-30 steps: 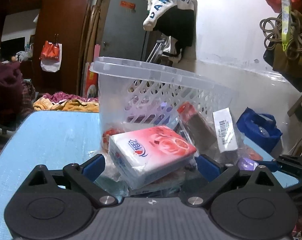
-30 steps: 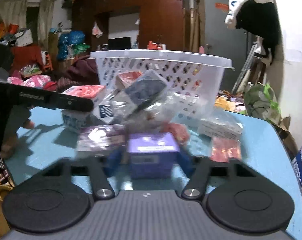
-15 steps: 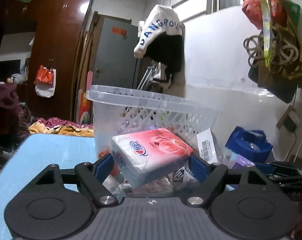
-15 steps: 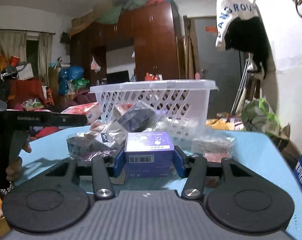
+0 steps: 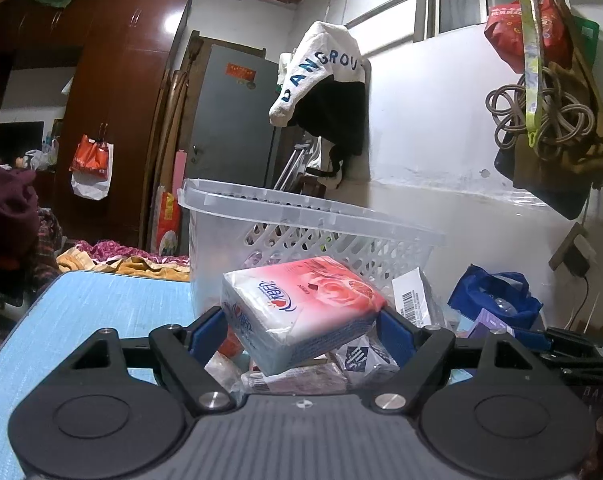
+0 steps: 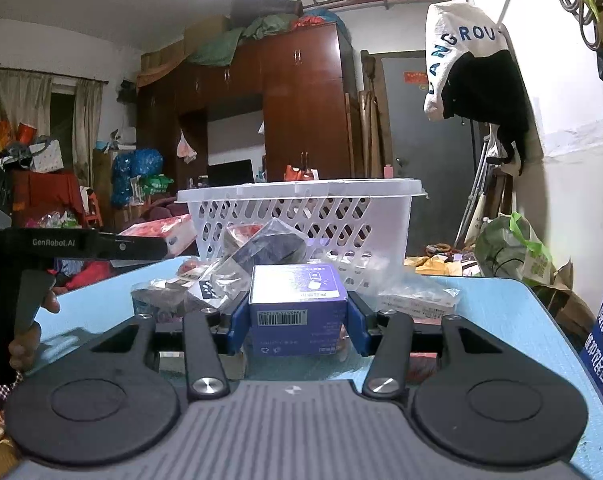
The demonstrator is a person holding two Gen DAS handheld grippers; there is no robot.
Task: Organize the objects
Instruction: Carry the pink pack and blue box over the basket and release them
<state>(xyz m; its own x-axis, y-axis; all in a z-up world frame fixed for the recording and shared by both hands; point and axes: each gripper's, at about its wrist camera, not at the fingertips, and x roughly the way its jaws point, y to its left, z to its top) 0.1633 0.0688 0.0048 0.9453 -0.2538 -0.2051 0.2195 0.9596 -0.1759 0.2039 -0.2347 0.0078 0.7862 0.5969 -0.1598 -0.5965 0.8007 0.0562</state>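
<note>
The tissue pack [image 5: 301, 312] — pink and white, tilted — sits between the blue pads of the left gripper [image 5: 301, 330], whose jaws are clamped on its two ends; it is held clear of the table [image 5: 101, 312], near side of the basket [image 5: 313, 232]. The purple box [image 6: 298, 308] sits upright and square between the pads of the right gripper [image 6: 298, 322], jaws closed against both its sides, barcode facing the camera.

Count: one tissue pack, one purple box, one white perforated basket, two grippers.

Surroundings: a loose heap of clear-wrapped packets [image 6: 237, 268] lies on the blue table between the held items and the basket, directly ahead of both grippers. In the right wrist view the left gripper enters from the left with the tissue pack [image 6: 161, 232] showing beyond it — near the basket's left wall. A flat packet [image 6: 417, 300] lies to the right of the purple box. A blue bag [image 5: 493, 300] stands at far right in the left wrist view.
</note>
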